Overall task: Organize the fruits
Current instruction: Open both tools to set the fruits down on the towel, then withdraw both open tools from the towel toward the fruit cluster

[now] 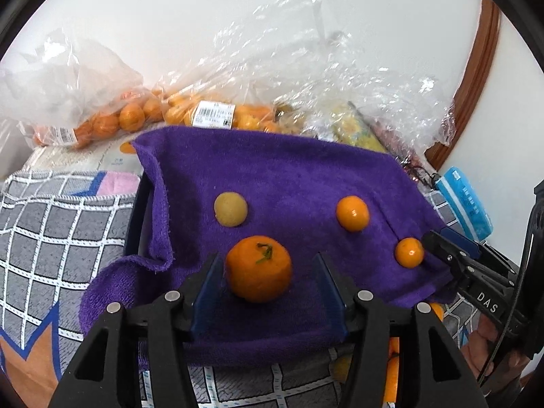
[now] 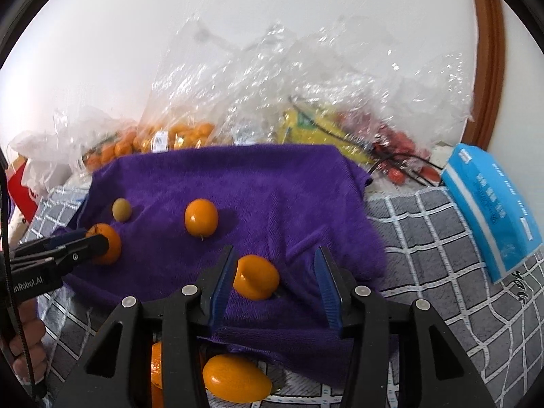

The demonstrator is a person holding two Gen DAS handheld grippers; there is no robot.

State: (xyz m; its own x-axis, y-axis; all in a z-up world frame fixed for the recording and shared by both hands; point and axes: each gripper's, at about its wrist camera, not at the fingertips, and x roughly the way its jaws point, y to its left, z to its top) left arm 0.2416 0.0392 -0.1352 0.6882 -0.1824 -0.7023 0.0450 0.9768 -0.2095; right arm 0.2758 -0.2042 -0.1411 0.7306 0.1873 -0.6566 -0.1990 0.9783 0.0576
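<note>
Now | my left gripper (image 1: 268, 268) apart around tangerine (image 1: 259, 268) | my right gripper (image 2: 275, 270) apart, kumquat (image 2: 256, 277) between | purple towel (image 1: 306, 176)

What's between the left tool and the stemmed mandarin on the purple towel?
Nothing visible. The mandarin sits on the purple towel already between the left tool's open fingers, untouched by the pads, with a clear gap on the right side.

White wall (image 1: 238, 17) behind, curved brown wooden trim (image 1: 482, 68).
</note>
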